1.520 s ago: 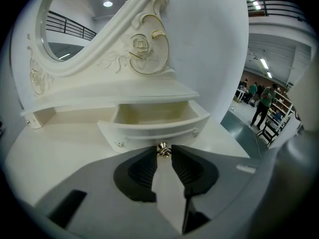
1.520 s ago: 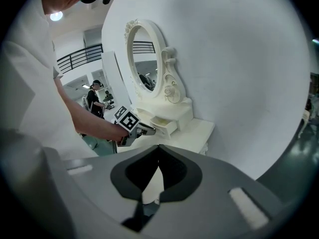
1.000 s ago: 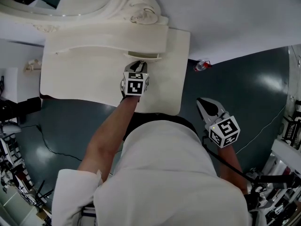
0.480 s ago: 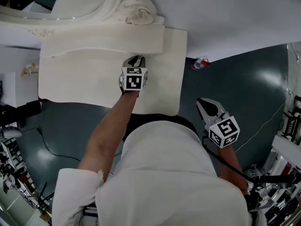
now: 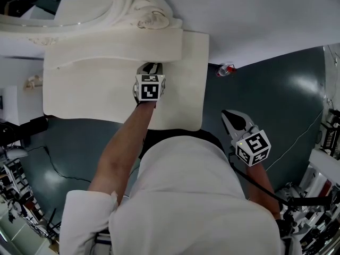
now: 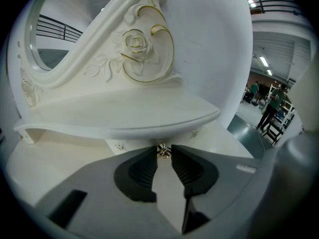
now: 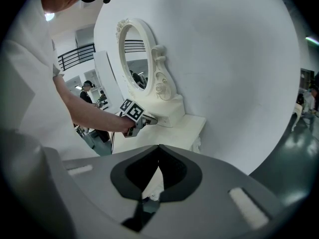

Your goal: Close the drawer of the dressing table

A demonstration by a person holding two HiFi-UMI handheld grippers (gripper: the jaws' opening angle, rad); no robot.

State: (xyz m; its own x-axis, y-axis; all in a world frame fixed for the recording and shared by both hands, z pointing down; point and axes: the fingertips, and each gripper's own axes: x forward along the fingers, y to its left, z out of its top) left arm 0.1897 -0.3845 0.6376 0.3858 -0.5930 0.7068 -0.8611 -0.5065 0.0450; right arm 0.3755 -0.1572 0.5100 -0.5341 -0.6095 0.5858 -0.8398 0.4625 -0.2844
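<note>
The white dressing table [image 5: 79,92] stands against the wall, with an oval mirror [image 5: 79,4] on a carved base. Under the base's shelf, the small drawer's front [image 6: 127,144] sits almost flush, only a sliver showing. My left gripper [image 5: 151,68] reaches across the tabletop to it. In the left gripper view its pads are shut on the drawer's small gold knob [image 6: 163,152]. My right gripper [image 5: 228,116] hangs off the table's right side over the dark floor, jaws shut and holding nothing. The right gripper view shows the left gripper [image 7: 148,119] at the mirror base.
A white wall [image 5: 255,20] runs behind the table. A small red and clear object [image 5: 226,70] lies on the dark floor by the table's right corner. Cables [image 5: 58,166] trail on the floor at left. Racks and people stand far off.
My left gripper has moved toward the mirror base with the knob in its jaws, and the drawer front has slid in under the shelf. The right gripper has stayed put.
</note>
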